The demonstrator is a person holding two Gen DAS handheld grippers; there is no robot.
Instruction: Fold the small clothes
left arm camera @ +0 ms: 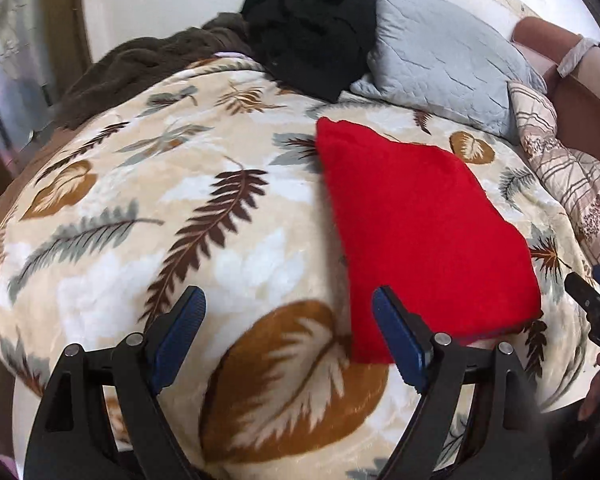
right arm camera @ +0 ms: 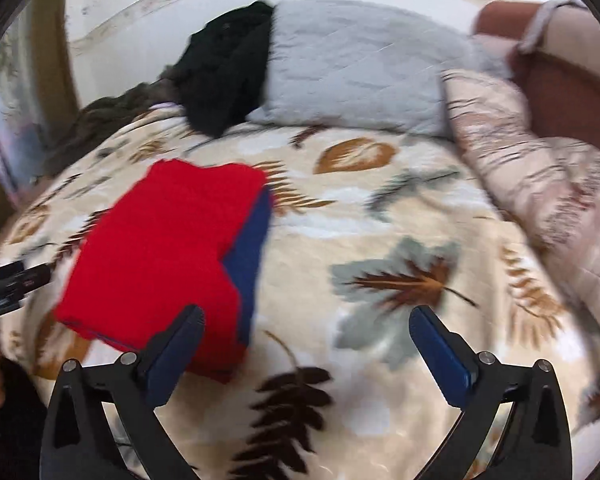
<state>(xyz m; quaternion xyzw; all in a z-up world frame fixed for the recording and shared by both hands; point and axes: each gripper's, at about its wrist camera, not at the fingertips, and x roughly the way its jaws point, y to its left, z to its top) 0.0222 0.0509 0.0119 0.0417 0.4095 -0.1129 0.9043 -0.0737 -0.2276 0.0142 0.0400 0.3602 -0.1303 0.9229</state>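
Both the left hand-held gripper (left arm camera: pixel 286 322) and the right hand-held gripper (right arm camera: pixel 306 338) are seen spread apart and empty; the folded red garment (left arm camera: pixel 416 232) lies between them, its long axis running away.

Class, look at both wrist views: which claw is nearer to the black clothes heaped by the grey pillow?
Left, narrowly. The left claw faces the black clothes almost head-on; the right claw sits further right.

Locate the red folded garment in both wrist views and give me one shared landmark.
Left wrist: the red folded garment lies right of centre, reaching down to the right finger of the left gripper.
Right wrist: it lies left of centre, a blue layer showing along its right edge.
Shared landmark: the grey pillow beyond it, beside the black clothing.
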